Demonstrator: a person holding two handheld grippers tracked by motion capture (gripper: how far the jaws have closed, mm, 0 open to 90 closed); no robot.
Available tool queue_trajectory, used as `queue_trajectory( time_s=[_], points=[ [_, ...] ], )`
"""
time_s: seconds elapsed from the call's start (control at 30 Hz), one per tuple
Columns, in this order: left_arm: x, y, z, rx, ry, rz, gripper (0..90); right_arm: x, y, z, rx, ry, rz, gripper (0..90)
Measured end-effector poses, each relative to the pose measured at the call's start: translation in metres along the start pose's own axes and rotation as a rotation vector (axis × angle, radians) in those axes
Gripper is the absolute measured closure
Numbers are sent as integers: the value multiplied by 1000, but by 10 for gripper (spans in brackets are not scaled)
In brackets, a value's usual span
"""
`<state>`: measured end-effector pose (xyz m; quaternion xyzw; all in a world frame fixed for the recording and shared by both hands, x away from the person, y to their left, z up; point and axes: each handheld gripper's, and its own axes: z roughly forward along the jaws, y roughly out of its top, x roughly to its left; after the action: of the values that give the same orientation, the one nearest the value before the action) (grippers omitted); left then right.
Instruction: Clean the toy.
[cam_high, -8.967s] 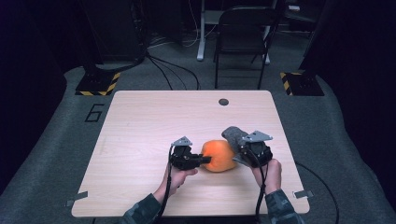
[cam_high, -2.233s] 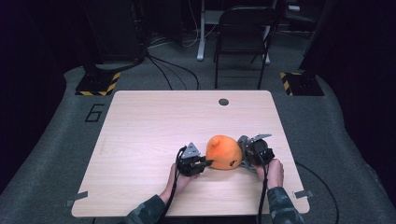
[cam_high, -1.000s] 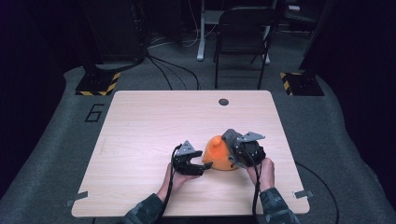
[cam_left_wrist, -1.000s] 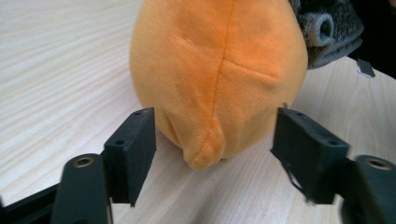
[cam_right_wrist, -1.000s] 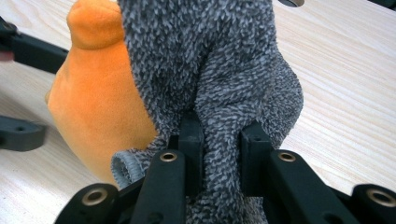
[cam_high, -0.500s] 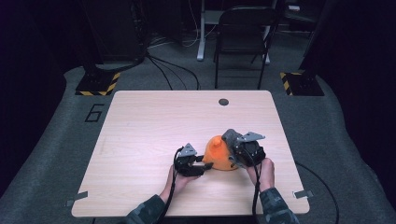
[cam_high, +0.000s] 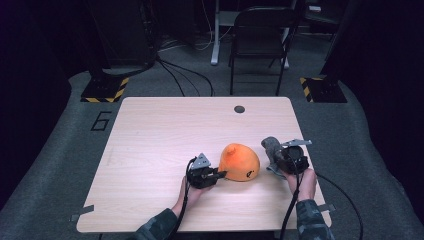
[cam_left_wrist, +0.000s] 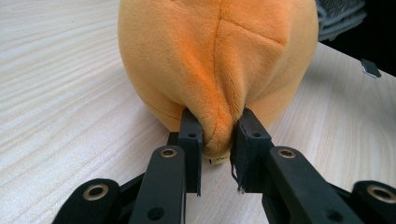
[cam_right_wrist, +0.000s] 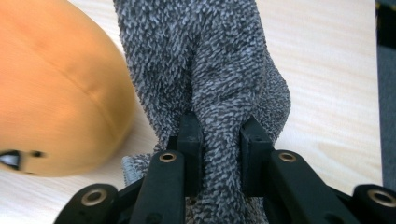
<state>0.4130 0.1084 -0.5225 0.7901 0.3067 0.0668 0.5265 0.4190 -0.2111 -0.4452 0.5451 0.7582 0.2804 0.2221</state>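
An orange plush toy (cam_high: 240, 162) sits on the wooden table (cam_high: 165, 130), with a small dark face mark on its right side. My left gripper (cam_high: 220, 174) has just been closing and pinches a fold of the orange plush toy (cam_left_wrist: 215, 70) at its lower edge. My right gripper (cam_high: 274, 152) is shut on a grey fuzzy sock (cam_high: 271, 145), held clear of the toy to the right. In the right gripper view the grey sock (cam_right_wrist: 210, 79) bulges between the jaws and the orange toy (cam_right_wrist: 56, 98) lies at the left.
A round grommet hole (cam_high: 239, 109) is near the table's far edge. A black folding chair (cam_high: 260, 40) stands beyond the table, with cables and striped floor bases (cam_high: 106, 90) around it. The table's right edge (cam_high: 310, 165) is close to my right hand.
My right gripper has pulled the grey sock away from the toy, to the right. My left gripper has closed on the toy's lower edge. The toy now sits uncovered.
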Motion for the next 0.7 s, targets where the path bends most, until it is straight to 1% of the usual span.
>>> queue_trajectory(
  time_s=[0.03, 0.07, 0.1, 0.17, 0.27, 0.3, 0.53, 0.57, 0.63, 0.67, 0.7],
  points=[
    [0, 0, 0, -1, 0, 1, 752, -1, -2, 4, 15, 1, 2, 747],
    [0, 0, 0, -1, 0, 1, 752, -1, -2, 4, 15, 1, 2, 747],
    [0, -1, 0, -9, 1, -2, 752, -2, -5, 11, 37, 4, 0, 747],
    [0, -1, 0, -9, 2, 5, 752, -2, -8, 18, 57, 5, -7, 747],
    [-1, -1, 0, -14, 1, 10, 755, -2, -11, 25, 76, 6, -5, 746],
    [-1, -1, -1, -13, 4, 19, 756, -3, -12, 27, 78, 5, -9, 746],
    [-3, -1, -1, -31, 5, 29, 773, -4, -12, 28, 81, 13, -2, 745],
    [-4, -1, -1, -37, 8, 36, 773, -4, -12, 28, 81, 13, -2, 745],
    [-6, 0, -2, -68, 2, 46, 780, -6, -13, 28, 84, 13, 3, 745],
    [-6, 0, -2, -68, 2, 46, 783, -6, -13, 28, 84, 13, 3, 745],
    [-8, 5, -1, -109, -18, 13, 786, -7, -13, 27, 82, 11, 6, 744]
  ],
)
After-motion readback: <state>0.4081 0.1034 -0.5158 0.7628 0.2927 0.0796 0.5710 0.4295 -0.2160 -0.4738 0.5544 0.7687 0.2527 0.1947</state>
